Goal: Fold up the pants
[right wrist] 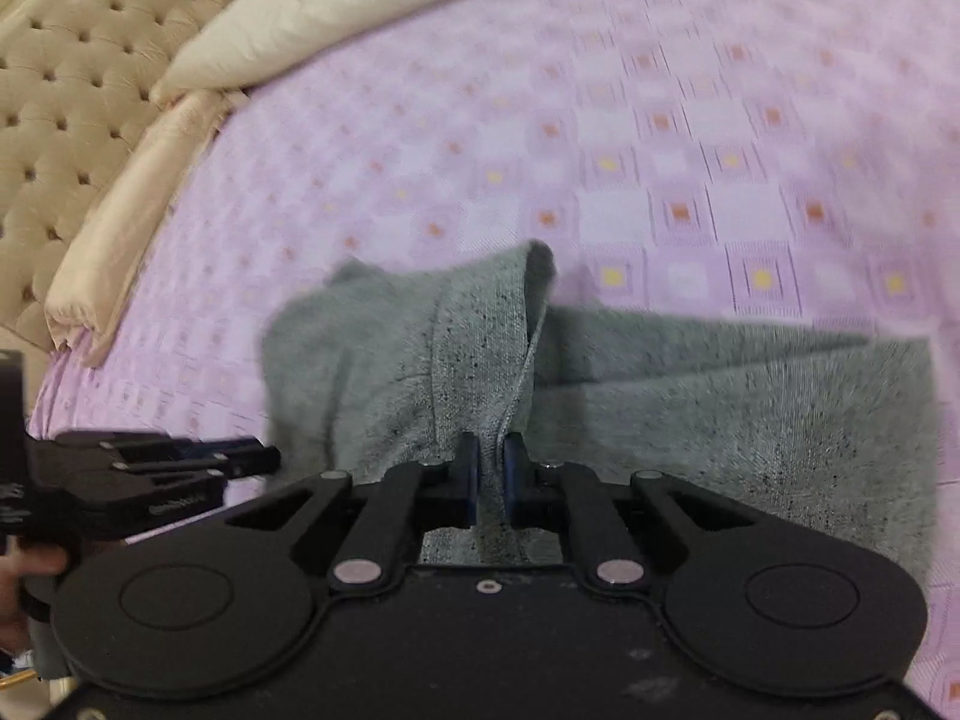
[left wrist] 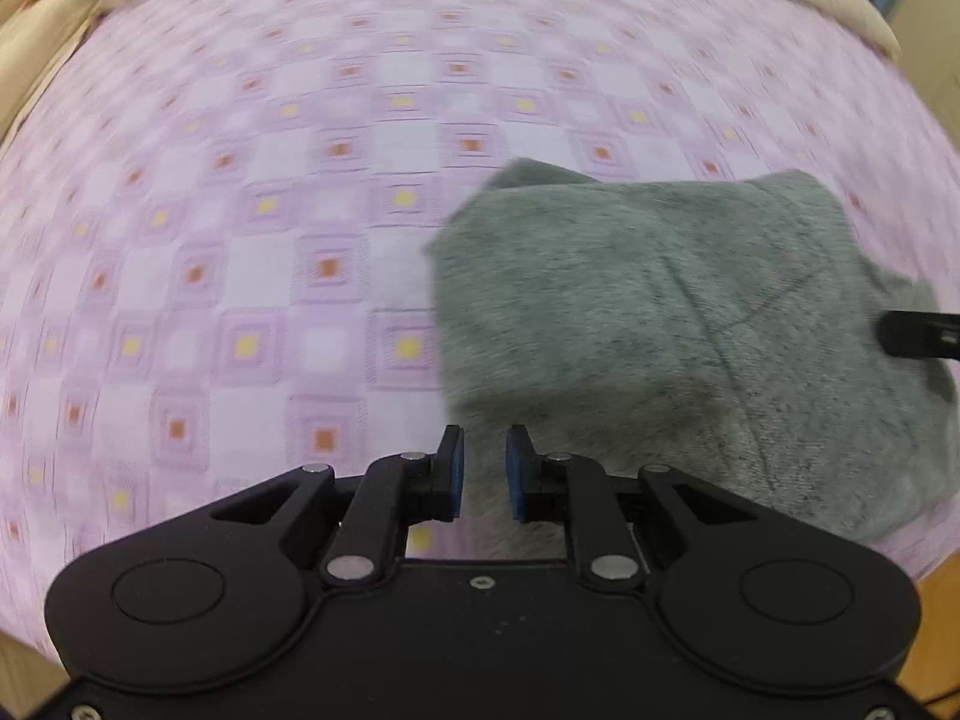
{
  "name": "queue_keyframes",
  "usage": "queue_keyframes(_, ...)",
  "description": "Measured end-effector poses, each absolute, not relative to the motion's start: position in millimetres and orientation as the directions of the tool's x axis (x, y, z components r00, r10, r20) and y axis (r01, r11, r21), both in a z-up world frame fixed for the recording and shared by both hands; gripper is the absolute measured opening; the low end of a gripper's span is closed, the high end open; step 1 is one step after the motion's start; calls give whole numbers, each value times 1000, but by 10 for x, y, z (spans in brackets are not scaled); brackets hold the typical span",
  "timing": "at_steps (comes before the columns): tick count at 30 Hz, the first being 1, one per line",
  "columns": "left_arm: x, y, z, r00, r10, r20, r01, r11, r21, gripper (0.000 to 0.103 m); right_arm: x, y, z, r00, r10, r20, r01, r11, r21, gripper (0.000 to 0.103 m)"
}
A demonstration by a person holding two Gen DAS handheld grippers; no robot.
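The grey pants lie folded in a bundle on the pink checked bedsheet. My left gripper hovers at the bundle's near left corner, its jaws a little apart with nothing between them. In the right wrist view the pants spread ahead and to the right. My right gripper is shut on a raised fold of the grey cloth, lifting it into a ridge. The right gripper's tip shows in the left view; the left gripper shows in the right view.
A cream quilt lies bunched along the far side of the bed. A beige tufted headboard stands at the left. The bed's near edge and wooden floor show at the lower right.
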State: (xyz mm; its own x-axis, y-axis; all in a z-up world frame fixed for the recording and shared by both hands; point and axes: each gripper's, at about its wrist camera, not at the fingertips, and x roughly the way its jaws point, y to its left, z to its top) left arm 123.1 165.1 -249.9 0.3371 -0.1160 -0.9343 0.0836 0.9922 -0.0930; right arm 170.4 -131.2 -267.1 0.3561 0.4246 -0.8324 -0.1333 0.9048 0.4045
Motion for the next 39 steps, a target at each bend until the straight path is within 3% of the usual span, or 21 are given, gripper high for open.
queue_keyframes(5,1206,1892,-2466,358,-129,-925,-4,990,-140,23,1436,-1279,-2052,431,396,-811,-166,918,361,8)
queue_keyframes(8,1193,1888,-2436,374,-137,-917,-7,989,-150,23,1206,-1501,-1877,476,296,-828,-109,954,278,8)
queue_keyframes(11,1176,1732,-2406,382,-142,-913,15,989,-147,23,1070,-1857,-2017,471,160,-868,10,982,187,8)
queue_keyframes(14,1151,1481,-2408,382,-156,-911,42,988,-151,23,1083,-2076,-2455,388,111,-915,46,989,140,8)
queue_keyframes(18,1119,1122,-2333,410,-161,-898,106,986,-128,23,1134,-2128,-2768,341,118,-933,39,990,139,8)
queue_keyframes(27,1033,627,-2210,435,-136,-890,118,989,-94,24,952,-2380,-2312,471,161,-867,-25,985,170,8)
queue_keyframes(32,1087,420,-2453,407,-90,-909,129,991,-40,24,996,-2591,-2686,398,111,-911,25,991,132,8)
queue_keyframes(36,1183,353,-2822,288,-43,-957,137,991,-3,28,1109,-2512,-2747,356,139,-924,-27,990,139,11)
queue_keyframes(39,1195,381,-2643,322,-47,-945,125,992,-6,27,1147,-2590,-2649,358,157,-921,-27,987,158,11)
